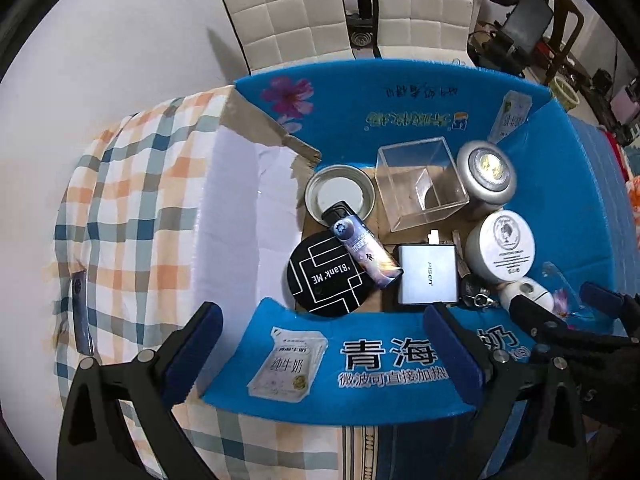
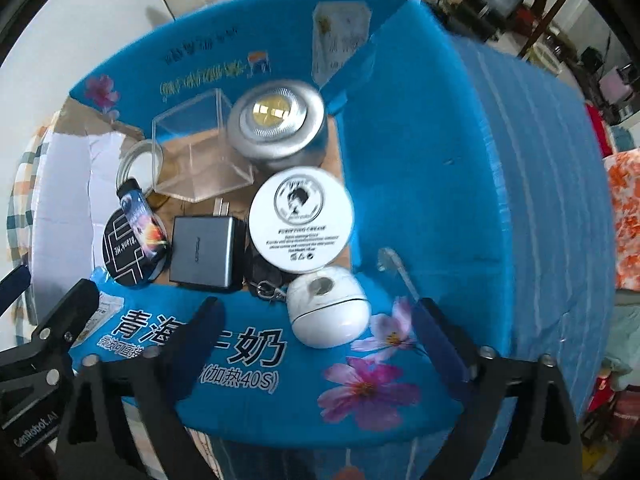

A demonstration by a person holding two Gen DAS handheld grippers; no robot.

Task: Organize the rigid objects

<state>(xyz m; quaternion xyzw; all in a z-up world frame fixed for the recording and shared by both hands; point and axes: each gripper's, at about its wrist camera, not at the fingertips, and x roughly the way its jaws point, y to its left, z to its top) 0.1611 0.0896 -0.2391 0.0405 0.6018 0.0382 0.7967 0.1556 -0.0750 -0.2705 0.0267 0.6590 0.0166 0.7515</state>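
Observation:
An open blue carton (image 1: pixel 400 120) holds a clear plastic cube (image 1: pixel 420 184), a silver round tin (image 1: pixel 486 170), a white cream jar (image 1: pixel 502 246), a grey charger (image 1: pixel 428 274), a black round compact (image 1: pixel 326 276), a galaxy-print can (image 1: pixel 362 248) and a metal lid (image 1: pixel 340 192). A white egg-shaped gadget (image 2: pixel 328 312) lies at the carton's near edge beside a key fob (image 2: pixel 264 276). My right gripper (image 2: pixel 320 332) points down over the gadget, open, its pads clear of it. My left gripper (image 1: pixel 324 344) hangs open above the near flap (image 1: pixel 360 360), holding nothing.
A checked cloth (image 1: pixel 132 208) covers the surface left of the carton, with a slim dark device (image 1: pixel 80 312) lying on it. Two white padded chairs (image 1: pixel 288 12) stand behind. Clutter and furniture (image 1: pixel 532 28) fill the far right. The carton's tall right wall (image 2: pixel 500 160) rises beside my right gripper.

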